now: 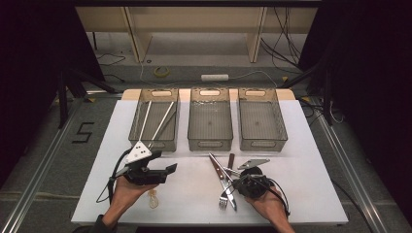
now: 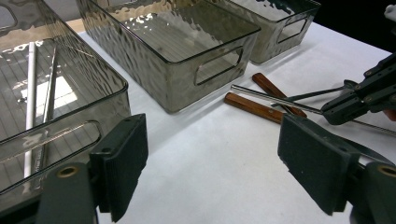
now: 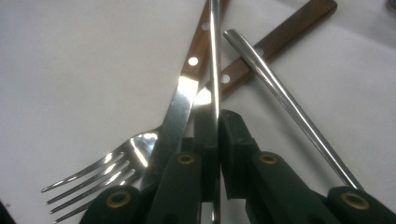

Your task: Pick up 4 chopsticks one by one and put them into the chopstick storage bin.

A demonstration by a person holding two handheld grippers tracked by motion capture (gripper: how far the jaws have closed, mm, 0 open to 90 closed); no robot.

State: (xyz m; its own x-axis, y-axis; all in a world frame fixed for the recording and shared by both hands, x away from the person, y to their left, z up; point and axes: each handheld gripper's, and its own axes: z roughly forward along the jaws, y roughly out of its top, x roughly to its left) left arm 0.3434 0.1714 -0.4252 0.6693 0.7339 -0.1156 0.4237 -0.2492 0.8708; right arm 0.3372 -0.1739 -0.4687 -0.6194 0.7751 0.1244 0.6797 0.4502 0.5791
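The knife [image 3: 215,70] lies in a small heap of cutlery on the white counter [image 1: 301,145], in front of the middle and right bins. The right gripper [image 3: 218,135] has its jaws narrowed onto the knife's thin steel blade, seen edge-on in the right gripper view. That view also brings out a fork [image 3: 116,163] with shiny tines, two brown wooden handles with rivets, and a slim round steel handle [image 3: 289,102] crossing them; its far end is hidden behind the jaws. From the high view the heap [image 1: 224,179] is a blur of overlapping pieces.

The left gripper [image 2: 210,158] hovers with jaws wide apart and nothing between them, above the bare counter. Its view shows three smoky, rippled clear plastic bins; the left bin [image 2: 112,84] holds two pale sticks [image 2: 31,93], cut off at the frame. The middle bin [image 1: 210,124] and right bin [image 1: 261,124] look bare.
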